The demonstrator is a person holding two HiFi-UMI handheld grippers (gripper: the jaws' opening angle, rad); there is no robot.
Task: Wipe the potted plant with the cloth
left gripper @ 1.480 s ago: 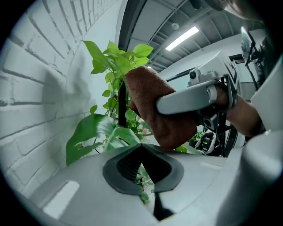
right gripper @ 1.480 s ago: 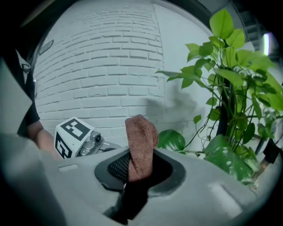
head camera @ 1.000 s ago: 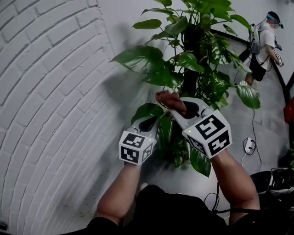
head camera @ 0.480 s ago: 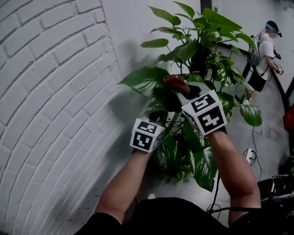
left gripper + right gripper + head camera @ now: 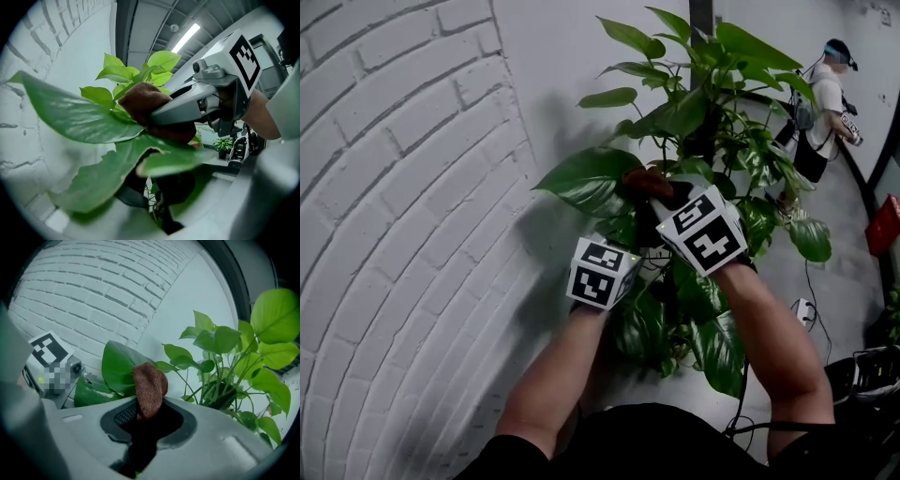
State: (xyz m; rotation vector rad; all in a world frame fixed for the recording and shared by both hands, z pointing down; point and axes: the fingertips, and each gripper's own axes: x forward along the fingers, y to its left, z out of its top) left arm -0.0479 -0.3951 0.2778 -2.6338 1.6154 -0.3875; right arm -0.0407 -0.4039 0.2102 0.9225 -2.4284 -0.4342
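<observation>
The potted plant stands against the wall, its leaves spreading round a dark centre pole. My right gripper is shut on a brown cloth, and the cloth presses on top of a big green leaf. In the right gripper view the cloth sticks up out of the jaws in front of that leaf. My left gripper sits just below the leaf. The leaf drapes over the left gripper's jaw tips and hides them.
A white brick wall runs close along the left. A person stands at the back right. On the floor to the right lie a white power strip with cables and a red object.
Both grippers have come up and a little to the left. The cloth has gone from beside the centre pole onto the big leaf's upper side.
</observation>
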